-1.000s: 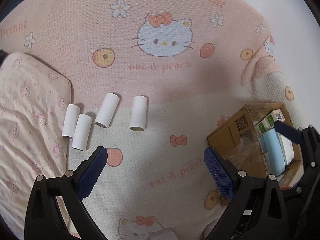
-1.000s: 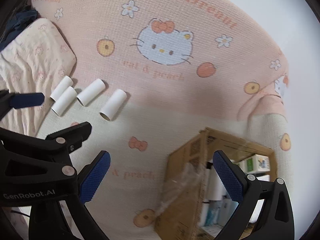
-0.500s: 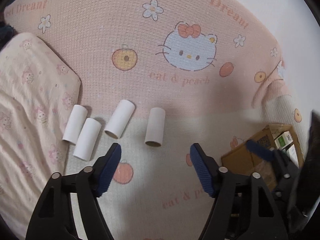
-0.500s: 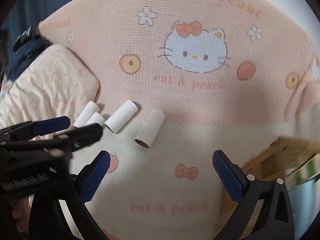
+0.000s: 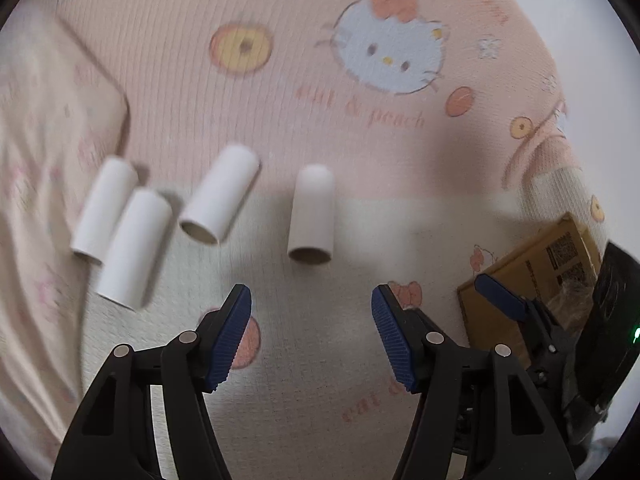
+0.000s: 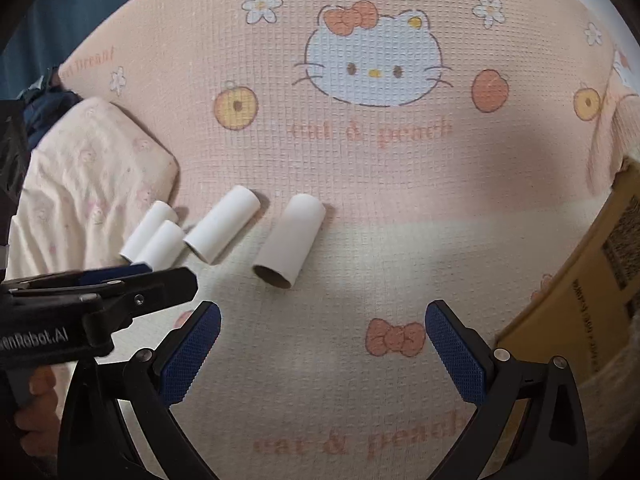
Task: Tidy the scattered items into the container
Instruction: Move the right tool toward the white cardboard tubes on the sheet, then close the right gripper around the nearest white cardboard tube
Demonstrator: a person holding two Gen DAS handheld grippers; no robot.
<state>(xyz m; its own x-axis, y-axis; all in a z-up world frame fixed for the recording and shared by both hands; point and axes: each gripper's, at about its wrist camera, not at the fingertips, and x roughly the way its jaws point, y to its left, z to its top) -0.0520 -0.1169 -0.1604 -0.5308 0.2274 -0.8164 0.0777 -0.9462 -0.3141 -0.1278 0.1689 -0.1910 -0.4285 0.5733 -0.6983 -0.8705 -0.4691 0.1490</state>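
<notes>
Four white paper tubes (image 5: 310,216) lie side by side on the bed's pink blanket (image 6: 400,184), near a cardboard box (image 5: 528,280) at the right. Left tool (image 5: 311,334) is closing with nothing between its pads. Right tool (image 6: 322,354) stands wide apart, empty.

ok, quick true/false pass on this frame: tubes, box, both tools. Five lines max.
1. Four white tubes lie on the blanket. True.
2. The left tool grips a tube. False: its jaws are closing, but nothing is between them.
3. The cardboard box sits to the right of the tubes. True.
4. The right tool is shut. False: it stands open and empty.
5. The tubes stand upright. False: all lie on their sides.
</notes>
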